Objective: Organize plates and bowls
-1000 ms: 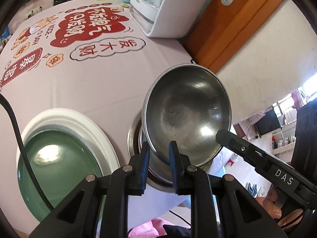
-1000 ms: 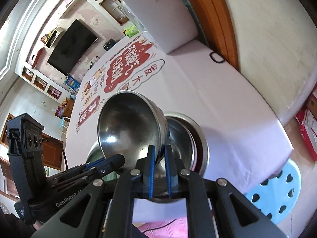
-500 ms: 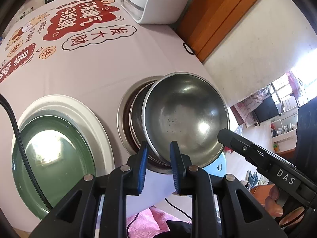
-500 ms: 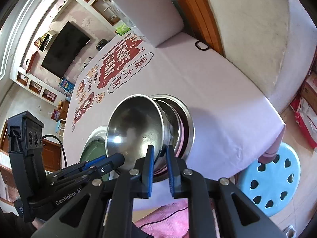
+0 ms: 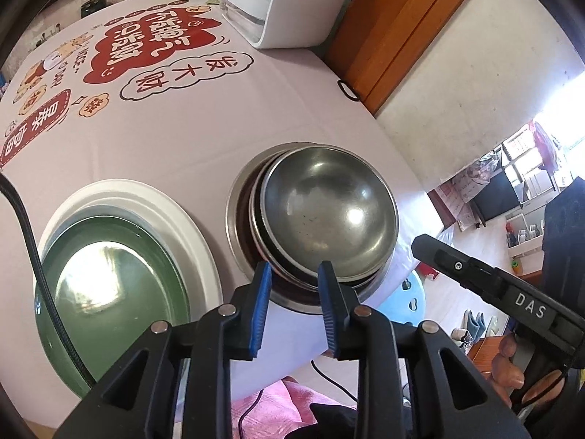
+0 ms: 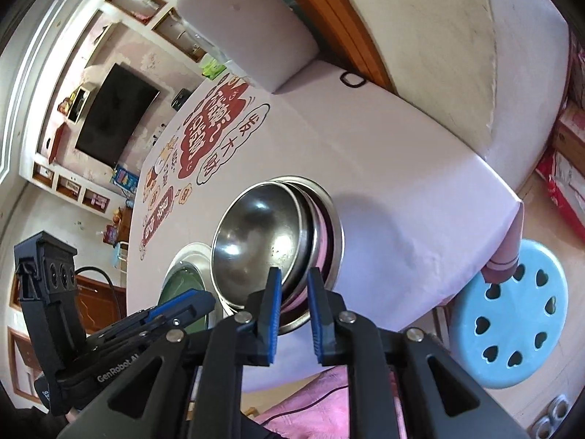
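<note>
The green plate (image 5: 109,285) is cut off at the near left edge of the left wrist view, and a black cable (image 5: 36,256) crosses its left side. In the right wrist view only a sliver of it shows behind the left gripper's body. How many bowls sit in the stack is hard to say: three steel rims are seen, one inside another, and a dark reddish band between the lower ones may be another piece or only a reflection. The person shows only as fingers on a handle at the near right.

The top bowl (image 5: 329,216) is dull steel, round and shallow, with bright glints and a few small specks inside. It sits nested in the stack, shifted toward the right of the widest rim (image 5: 234,219). The stack stands near the near edge of the table (image 5: 204,124), just right of the green plate, which lies on a wider white plate (image 5: 182,216).

The left gripper (image 5: 294,274) has its jaws opening, with the near rims of the stack between them and its blue pads apart from the metal. The right gripper (image 6: 294,285) has a narrow gap between its fingers, the bowl's rim standing in it; the pads do not seem to press.

Two plates, at least three bowls, two grippers, one white appliance (image 5: 278,3) at the far end, one blue stool (image 6: 519,318) near right.
</note>
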Demonstrator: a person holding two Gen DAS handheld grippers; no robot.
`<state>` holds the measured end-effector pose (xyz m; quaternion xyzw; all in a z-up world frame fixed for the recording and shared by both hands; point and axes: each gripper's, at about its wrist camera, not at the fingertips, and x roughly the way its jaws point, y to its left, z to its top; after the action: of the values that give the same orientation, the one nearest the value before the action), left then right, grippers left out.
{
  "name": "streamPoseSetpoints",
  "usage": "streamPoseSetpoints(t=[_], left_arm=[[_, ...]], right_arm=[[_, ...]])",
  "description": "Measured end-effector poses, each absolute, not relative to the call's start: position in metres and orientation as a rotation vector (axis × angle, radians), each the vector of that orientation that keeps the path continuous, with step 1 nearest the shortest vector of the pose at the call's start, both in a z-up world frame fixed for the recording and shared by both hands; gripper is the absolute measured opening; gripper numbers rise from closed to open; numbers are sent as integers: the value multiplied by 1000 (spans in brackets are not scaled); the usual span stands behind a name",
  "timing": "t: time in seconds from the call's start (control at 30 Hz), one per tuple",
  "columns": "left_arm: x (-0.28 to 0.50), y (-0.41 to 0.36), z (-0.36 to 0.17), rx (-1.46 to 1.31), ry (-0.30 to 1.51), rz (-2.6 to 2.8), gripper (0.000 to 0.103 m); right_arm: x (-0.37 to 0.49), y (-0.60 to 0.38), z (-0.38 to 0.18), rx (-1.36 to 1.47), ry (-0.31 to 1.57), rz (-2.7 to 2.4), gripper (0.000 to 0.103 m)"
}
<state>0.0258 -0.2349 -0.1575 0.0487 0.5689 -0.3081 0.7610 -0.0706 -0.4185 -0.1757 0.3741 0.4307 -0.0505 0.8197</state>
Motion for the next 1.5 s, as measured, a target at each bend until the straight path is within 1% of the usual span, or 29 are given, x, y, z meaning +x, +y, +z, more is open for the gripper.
streamPoseSetpoints(t=[0.07, 0.13, 0.2, 0.23, 0.3, 0.33, 0.4, 0.5, 0.6, 0.7, 0.83, 0.9, 1.17, 1.5], left_arm=[[27, -233, -156, 107, 1236, -668, 28], [29, -231, -156, 107, 1235, -665, 29], [31, -231, -155, 108, 1234, -664, 30], [31, -230, -155, 109, 1234, -664, 30], [33, -230, -155, 114, 1235, -665, 32], [35, -230, -155, 116, 1236, -665, 35], [38, -229, -156, 115, 1241, -669, 39], [42, -231, -158, 122, 1250, -672, 42], [45, -233, -160, 134, 1257, -679, 51], [51, -235, -162, 133, 1266, -684, 54], [56, -239, -164, 146, 1281, -688, 65], [58, -242, -166, 155, 1291, -692, 66], [67, -251, -178, 172, 1339, -701, 67], [80, -263, -189, 193, 1374, -711, 67]], right_arm=[[-72, -422, -179, 820, 916, -111, 15], [-73, -423, -180, 839, 911, -113, 21], [-75, -426, -182, 862, 902, -116, 30], [-76, -427, -183, 874, 900, -118, 31], [-78, -430, -186, 899, 900, -121, 39], [-78, -430, -189, 912, 904, -121, 42], [-78, -431, -194, 941, 913, -115, 54], [-79, -433, -198, 982, 911, -107, 58], [-77, -435, -204, 1019, 917, -105, 65], [-72, -434, -209, 1043, 932, -97, 66], [-66, -434, -213, 1062, 940, -95, 66], [-63, -433, -216, 1071, 950, -84, 66], [-53, -430, -230, 1101, 992, -73, 66], [-50, -434, -240, 1131, 1000, -86, 66]])
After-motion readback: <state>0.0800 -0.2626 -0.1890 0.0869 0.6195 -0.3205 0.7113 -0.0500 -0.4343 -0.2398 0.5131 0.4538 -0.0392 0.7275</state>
